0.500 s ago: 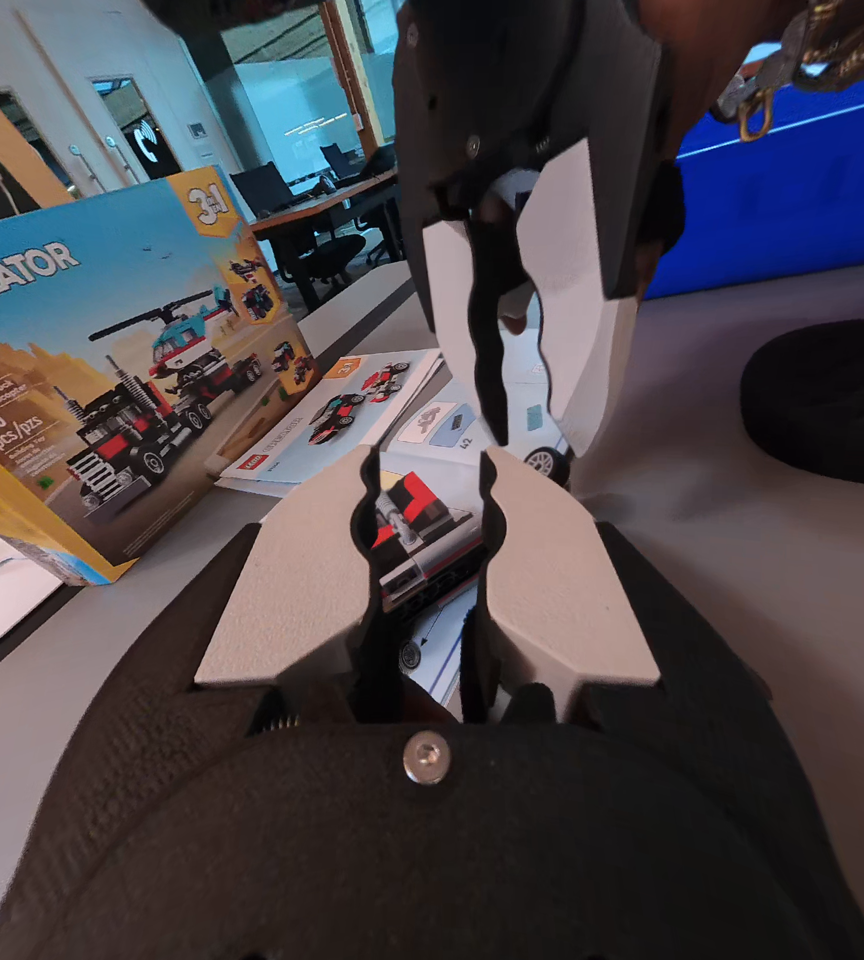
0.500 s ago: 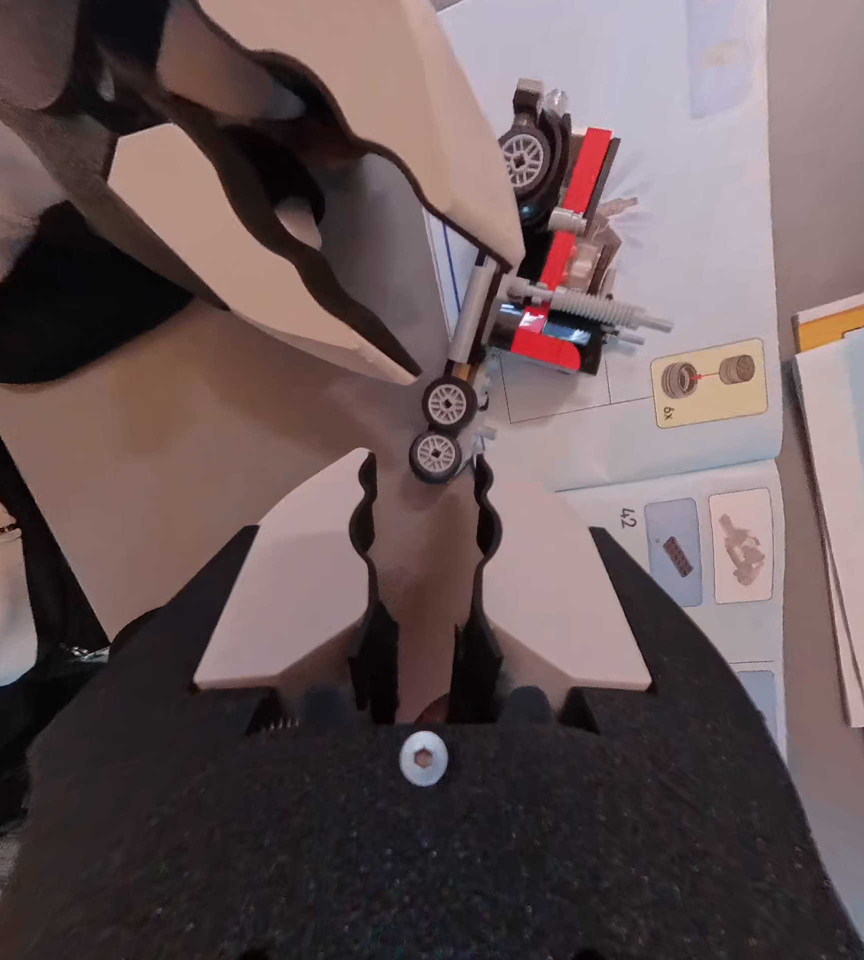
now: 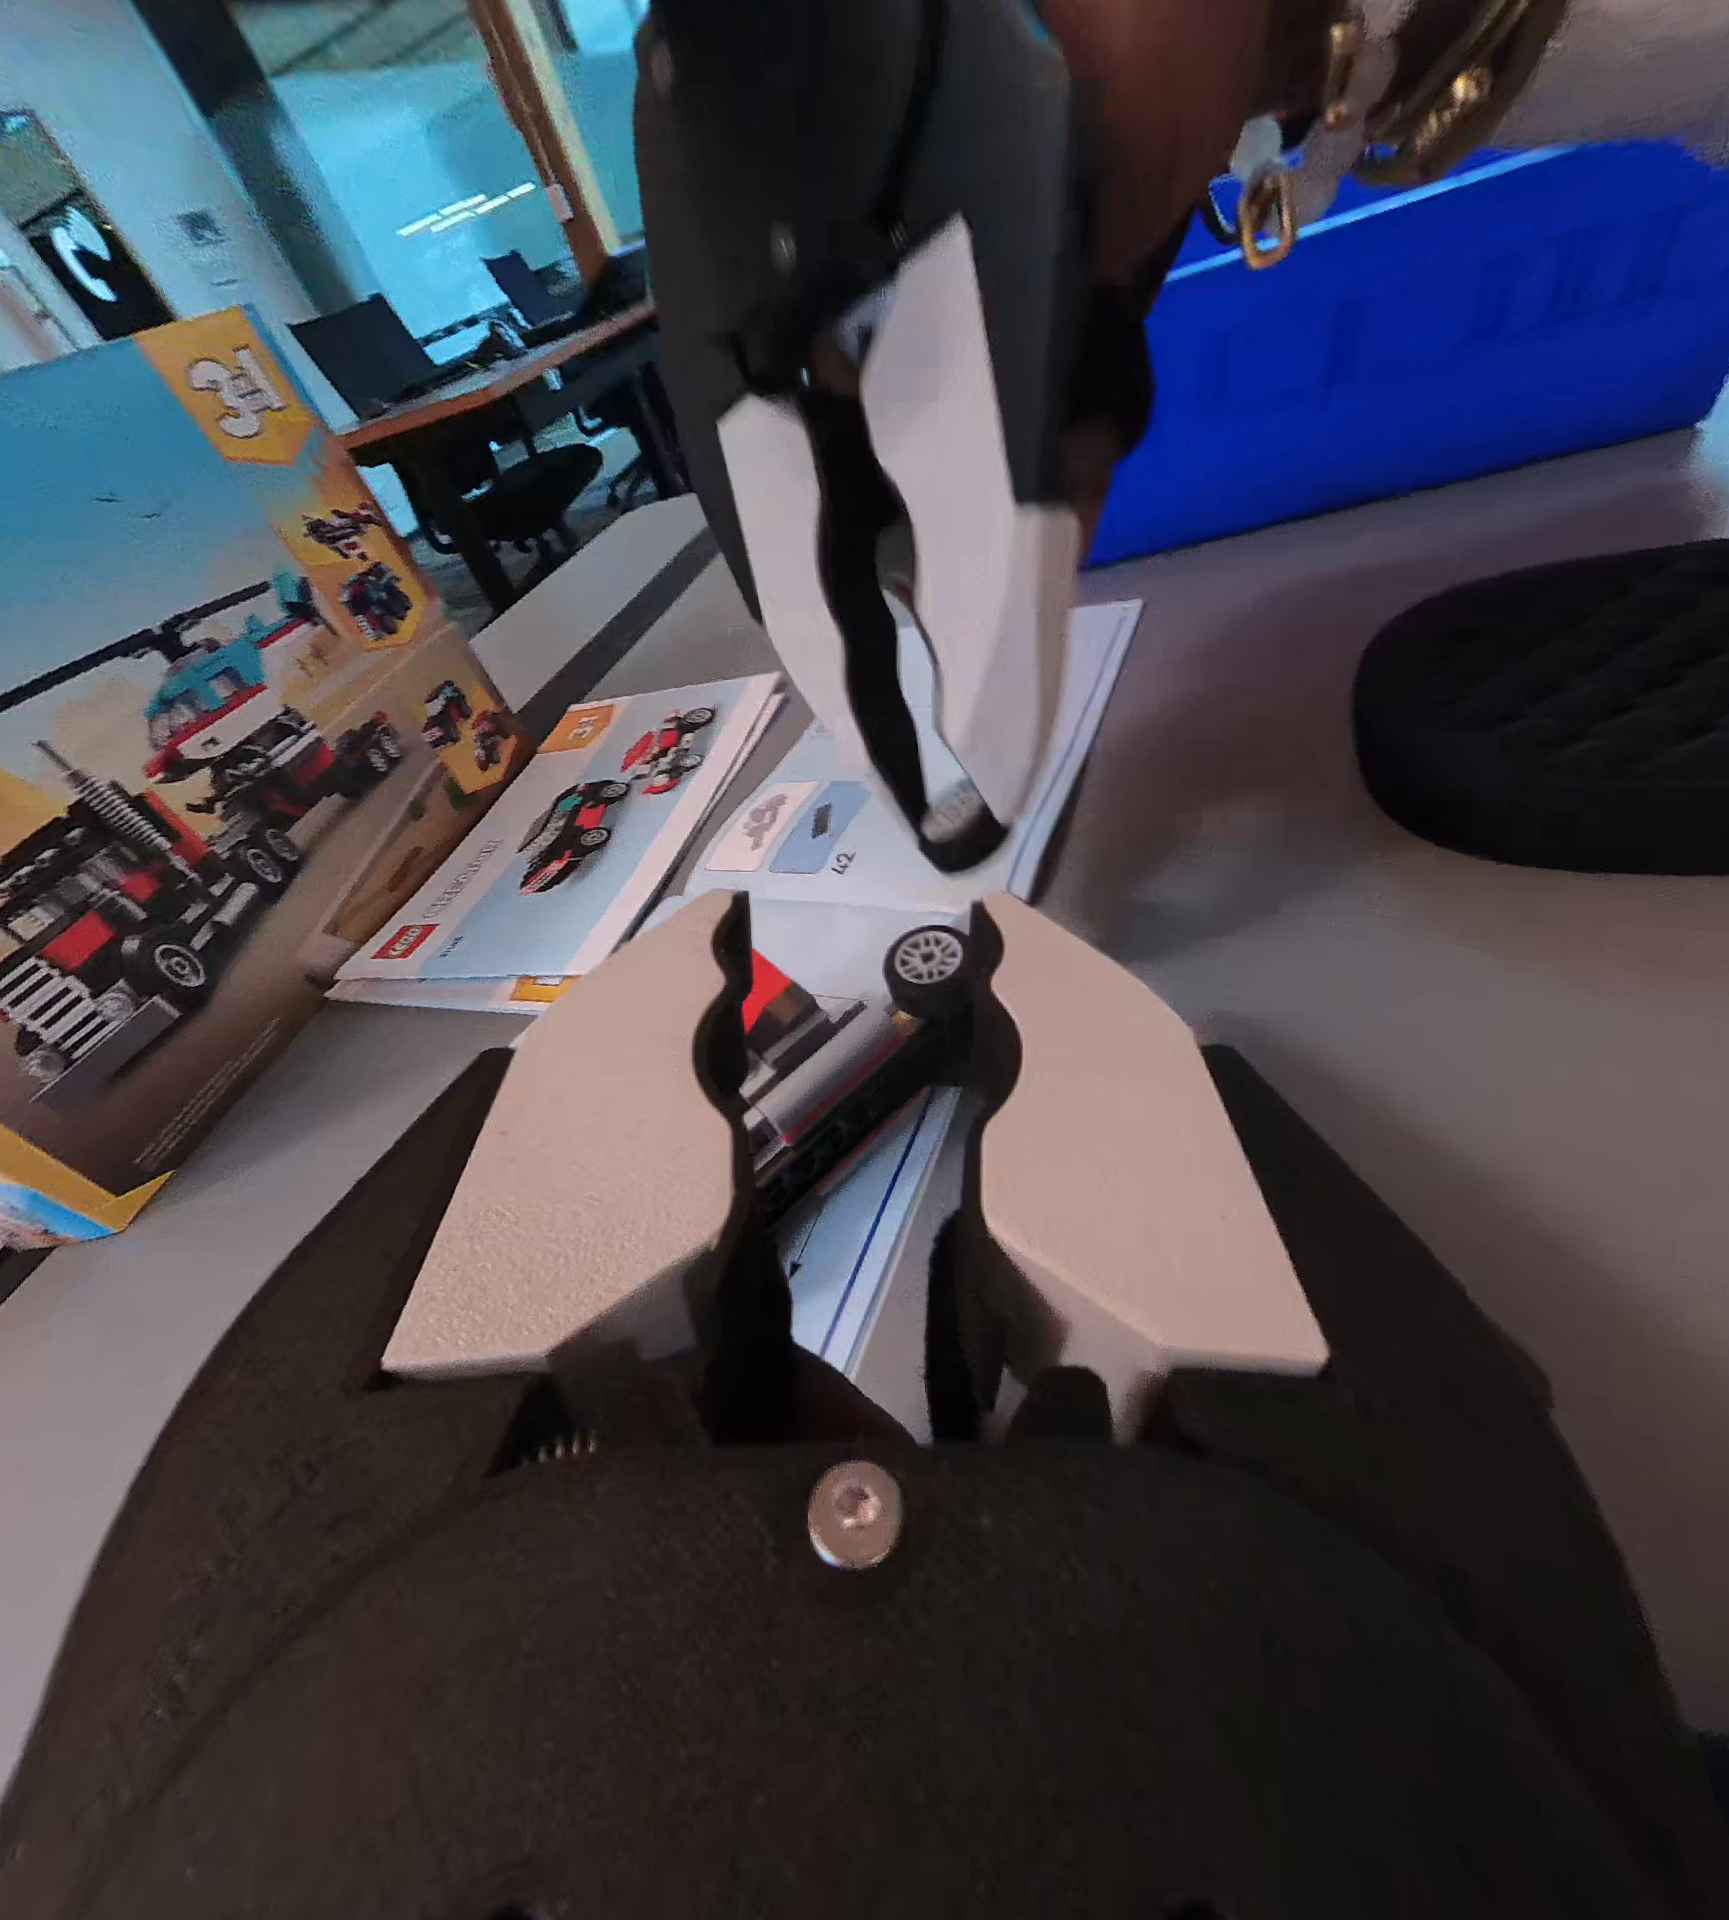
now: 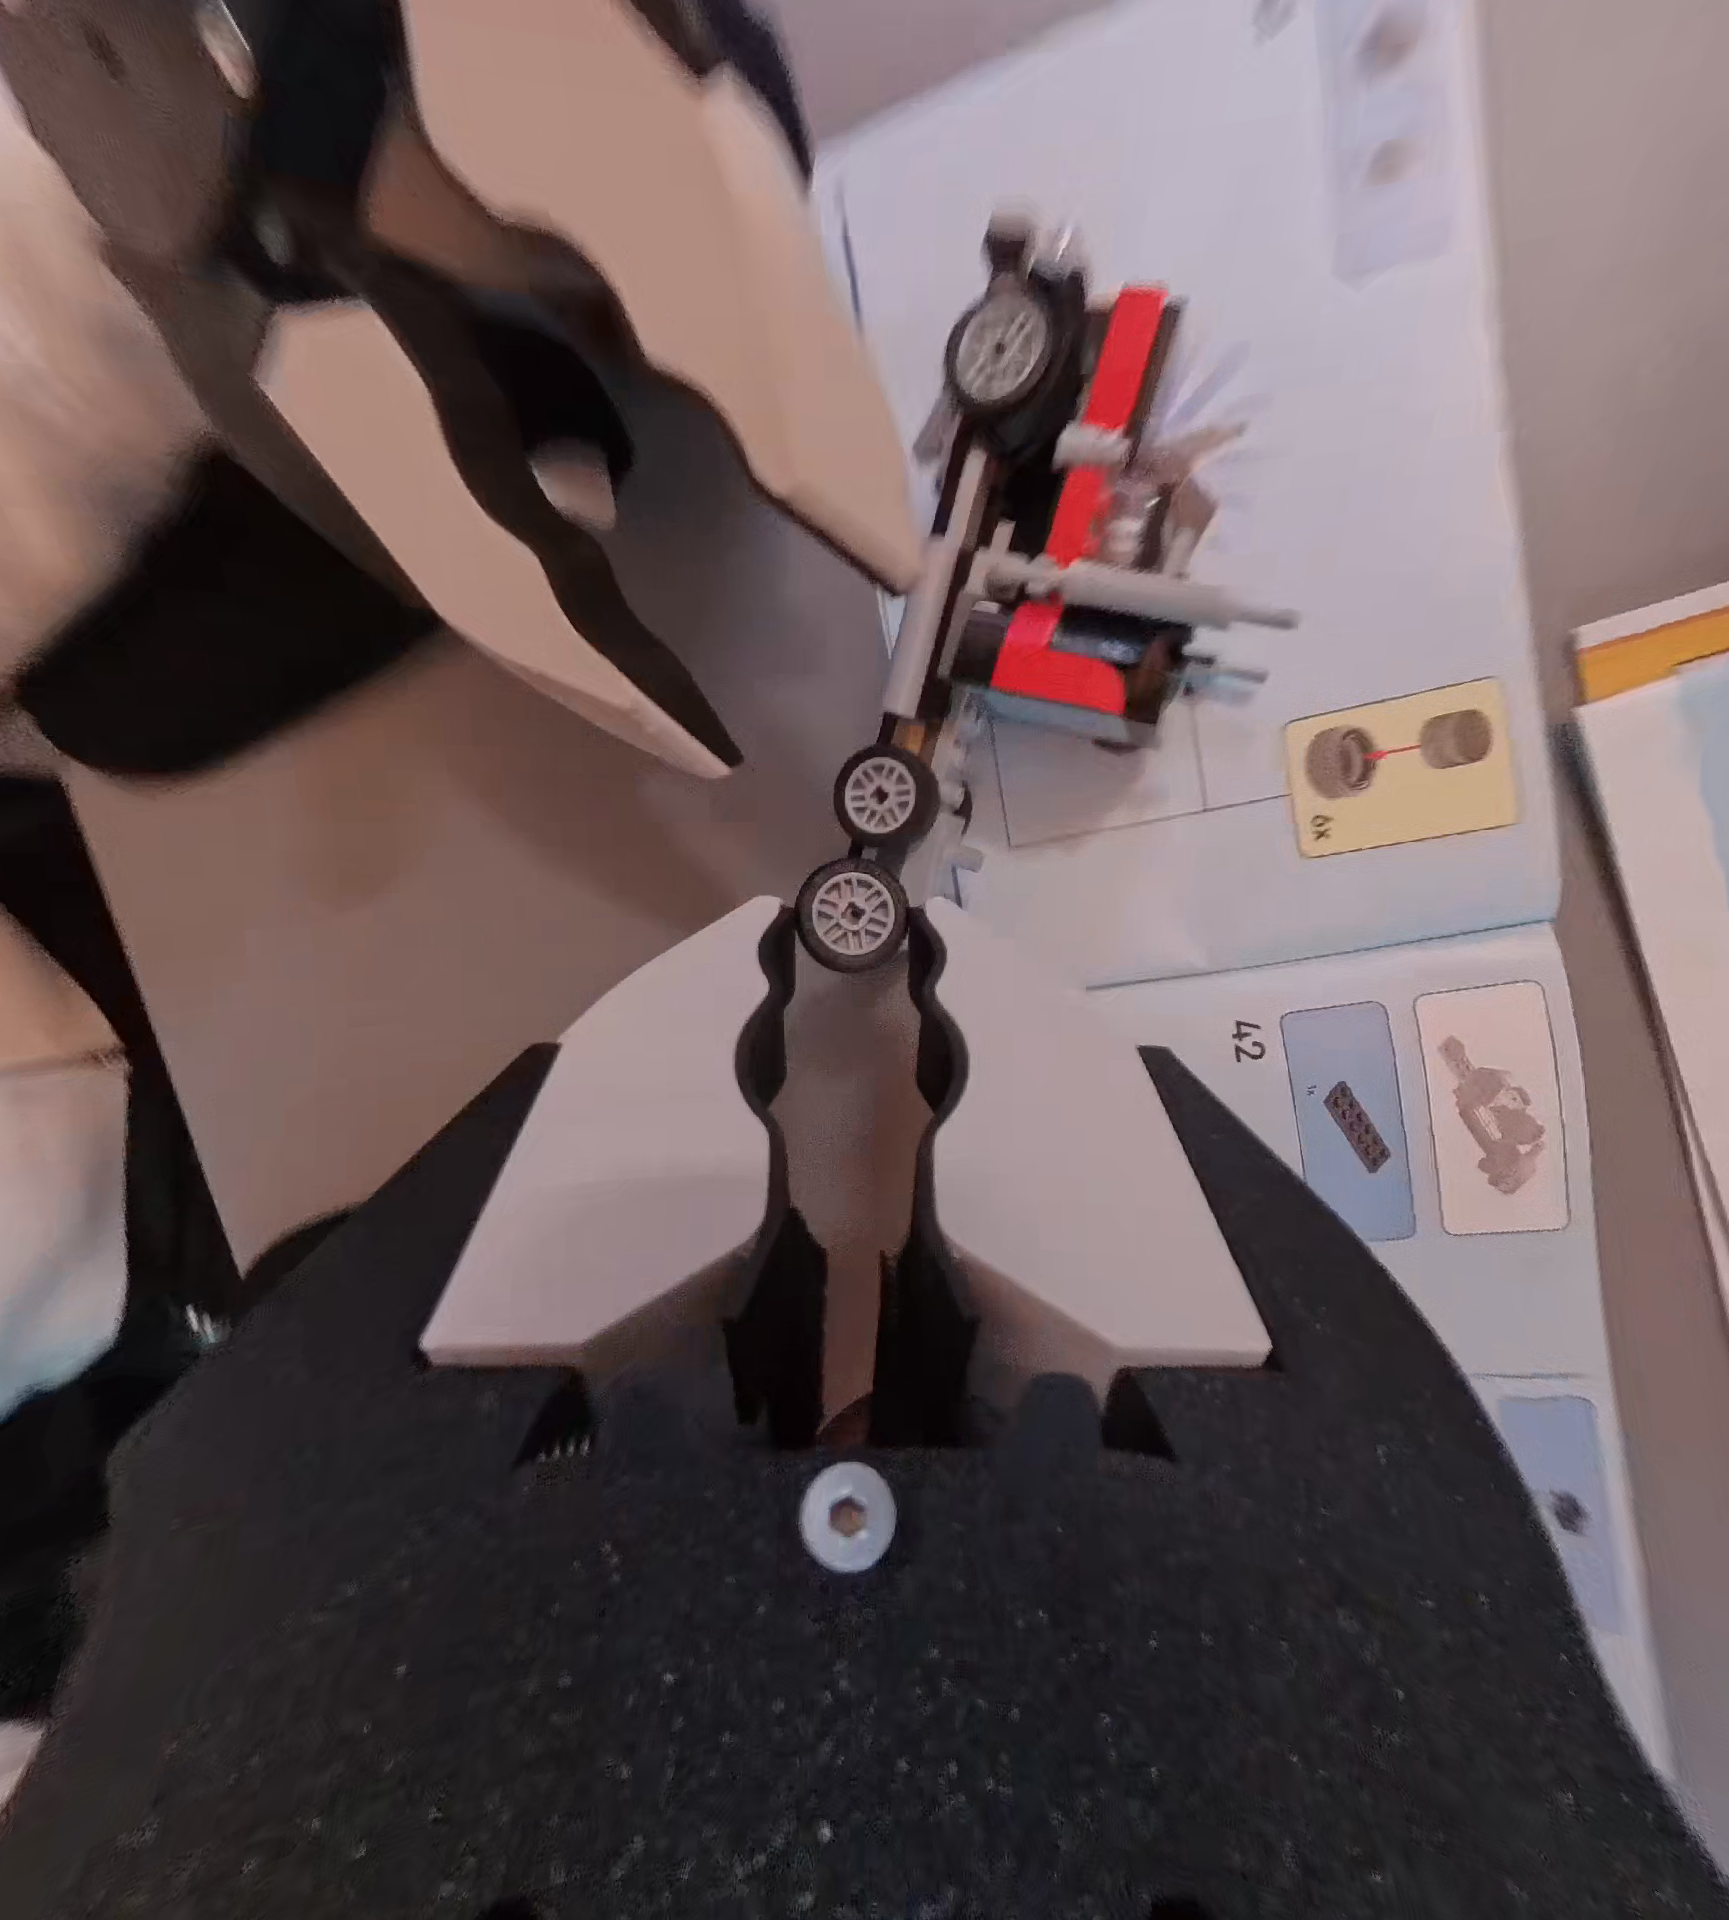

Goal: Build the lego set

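Observation:
A red, black and grey lego truck [image 4: 1078, 582] lies on its side on the open instruction booklet [image 4: 1203, 935], wheels facing the right wrist camera. My right gripper [image 4: 849, 906] comes down from above and is closed on the rearmost grey wheel [image 4: 852, 920] at its tips; it also shows in the left wrist view [image 3: 953, 842]. My left gripper [image 3: 855, 904] has its fingers apart, with the truck [image 3: 818, 1049] showing in the gap just past its tips. Seen from the right wrist view, the left gripper [image 4: 824, 670] sits at the truck's side, one finger over the chassis.
The lego set box [image 3: 112, 727] stands at the left. Closed booklets [image 3: 579, 831] lie beside it, and a stack [image 4: 1722, 935] sits right of the open booklet. A black round cushion [image 3: 1608, 707] and a blue bin [image 3: 1462, 343] are at the right. The tips of both grippers are at nearly the same place.
My right gripper has narrowed onto the rearmost wheel. My left gripper has drawn back a little from the truck. The truck has barely moved.

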Motion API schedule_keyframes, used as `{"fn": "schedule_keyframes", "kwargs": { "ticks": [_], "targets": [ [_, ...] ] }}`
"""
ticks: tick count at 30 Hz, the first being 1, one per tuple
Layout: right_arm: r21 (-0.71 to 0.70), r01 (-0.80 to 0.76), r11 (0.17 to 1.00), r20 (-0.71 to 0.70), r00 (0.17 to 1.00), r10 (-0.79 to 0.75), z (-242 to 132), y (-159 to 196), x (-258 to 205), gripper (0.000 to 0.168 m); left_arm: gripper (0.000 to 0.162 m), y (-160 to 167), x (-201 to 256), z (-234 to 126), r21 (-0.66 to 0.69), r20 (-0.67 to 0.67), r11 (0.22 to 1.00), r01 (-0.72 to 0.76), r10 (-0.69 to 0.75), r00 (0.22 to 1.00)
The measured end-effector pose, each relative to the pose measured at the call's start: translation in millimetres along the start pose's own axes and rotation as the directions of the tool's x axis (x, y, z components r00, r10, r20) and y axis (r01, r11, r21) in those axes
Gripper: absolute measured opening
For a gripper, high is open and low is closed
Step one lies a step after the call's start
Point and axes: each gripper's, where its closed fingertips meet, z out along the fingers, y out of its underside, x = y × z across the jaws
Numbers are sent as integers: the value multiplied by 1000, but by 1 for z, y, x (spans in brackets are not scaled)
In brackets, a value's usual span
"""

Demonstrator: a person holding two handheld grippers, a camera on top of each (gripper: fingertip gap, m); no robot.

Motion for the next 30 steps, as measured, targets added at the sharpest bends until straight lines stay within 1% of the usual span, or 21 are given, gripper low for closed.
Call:
{"fn": "schedule_keyframes", "kwargs": {
  "ticks": [1, 2, 3, 4, 5, 6, 7, 8, 9, 10, 11, 12, 13, 15, 17, 20, 22, 26, 28, 30],
  "targets": [
    [116, -30, 993, 36, 999, 26, -8, -5, -2, 21, 40, 1, 2, 1, -9, -8, 1000, -17, 17, 1000],
    [261, -74, 963, 114, 992, 45, -19, -14, -10, 21, 40, -1, 4, 2, -2, -13, 1000, -27, 27, 1000],
    [438, -141, 888, 242, 970, 34, -35, -27, -24, 21, 40, -8, 6, 2, 29, -21, 999, -18, 19, 1000],
    [609, -240, 756, 392, 919, -24, -59, -40, -41, 21, 40, -20, 9, 1, 83, -35, 997, 9, -6, 999],
    [715, -365, 596, 524, 844, -111, -86, -47, -56, 21, 41, -36, 11, -2, 155, -40, 987, 36, -30, 999],
    [750, -485, 449, 610, 770, -187, -108, -46, -62, 20, 43, -56, 11, -7, 235, -14, 971, 44, -42, 999],
    [746, -572, 340, 657, 715, -237, -120, -41, -64, 20, 44, -75, 11, -13, 309, 41, 951, 20, -35, 999],
    [731, -631, 261, 683, 682, -263, -124, -36, -64, 20, 44, -93, 9, -21, 367, 123, 930, -31, -15, 992],
    [711, -672, 205, 701, 659, -273, -123, -32, -63, 21, 44, -108, 8, -28, 404, 216, 909, -100, 11, 976],
    [686, -707, 170, 722, 632, -283, -120, -30, -64, 21, 44, -120, 10, -32, 418, 290, 891, -178, 55, 955],
    [660, -736, 147, 740, 605, -295, -118, -30, -65, 21, 44, -126, 16, -31, 407, 325, 879, -248, 115, 939],
    [642, -753, 140, 753, 585, -302, -115, -31, -67, 21, 44, -126, 22, -26, 381, 327, 879, -288, 163, 931],
    [637, -755, 154, 758, 579, -300, -111, -33, -71, 20, 43, -124, 27, -19, 361, 308, 883, -299, 190, 932],
    [646, -735, 205, 757, 585, -291, -102, -38, -81, 21, 38, -117, 33, -11, 350, 246, 895, -278, 199, 949],
    [653, -716, 248, 755, 588, -290, -99, -42, -88, 21, 32, -114, 34, -12, 365, 209, 896, -252, 185, 960],
    [661, -692, 292, 751, 603, -269, -95, -44, -91, 20, 23, -116, 36, -20, 410, 155, 888, -210, 159, 975],
    [660, -686, 305, 751, 607, -260, -93, -44, -92, 21, 21, -117, 36, -23, 423, 129, 886, -190, 149, 980],
    [660, -690, 297, 751, 611, -250, -90, -42, -92, 21, 21, -115, 38, -22, 405, 113, 893, -196, 164, 980],
    [671, -686, 283, 741, 627, -239, -90, -41, -90, 21, 21, -113, 38, -21, 404, 110, 895, -190, 158, 981],
    [677, -688, 261, 736, 636, -232, -92, -40, -87, 20, 34, -114, 37, -21, 414, 105, 893, -175, 143, 984]
  ]
}}
